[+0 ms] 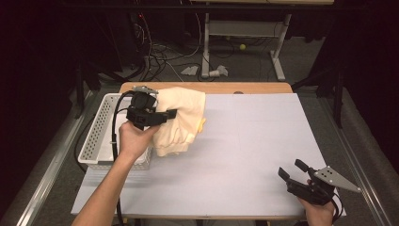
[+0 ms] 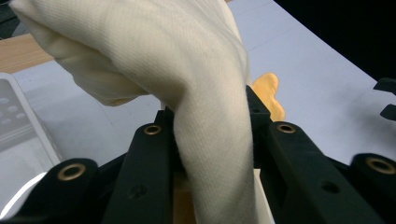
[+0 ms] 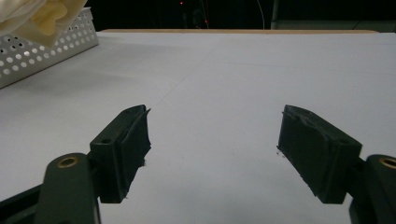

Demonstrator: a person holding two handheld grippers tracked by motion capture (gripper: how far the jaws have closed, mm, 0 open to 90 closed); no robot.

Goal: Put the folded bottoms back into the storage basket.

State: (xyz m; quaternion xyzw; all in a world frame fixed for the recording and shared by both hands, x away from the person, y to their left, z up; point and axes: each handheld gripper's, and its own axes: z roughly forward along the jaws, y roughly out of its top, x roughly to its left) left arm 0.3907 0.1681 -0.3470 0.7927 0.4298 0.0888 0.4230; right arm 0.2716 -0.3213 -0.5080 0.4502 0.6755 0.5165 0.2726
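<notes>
- The left hand-held gripper point(image 1: 170, 113) sat in the upper left of the high view, gripped by the person's left hand point(image 1: 133, 139), its black jaws pointing toward the right of the frame.
- Its jaws were clamped on a cream-coloured cloth point(image 1: 181, 117); in the left gripper view the cloth point(image 2: 187, 84) ran as a thick fold down between the two black jaws, pinched there.
- The cloth was pale cream with a fine ribbed knit weave, soft and bunched, with rounded folds rather than flat sheets.
- In the high view it hung in a loose bundle from the jaws, draped partly over the right edge of a white perforated basket point(image 1: 96, 129) and partly over the bench point(image 1: 254, 141), just right of the basket.
- A small yellow-orange part point(image 1: 202, 124) peeked out at the bundle's right edge; in the left gripper view the same patch point(image 2: 271, 93) showed beyond the fold, and I could not tell whether it belonged to the cloth or was a separate thing.
- The bench carried a pale white sheet, with a strip of wood visible along its far edge.
- The right hand-held gripper point(image 1: 294, 170) rested at the lower right of the high view in the person's right hand point(image 1: 320, 212), well apart from the cloth.
- Its jaws stood wide apart with nothing between them; the right gripper view showed bare bench point(image 3: 215, 93) in the gap, and the basket point(image 3: 46, 51) with the cloth point(image 3: 37, 16) in that frame's upper left corner.
</notes>
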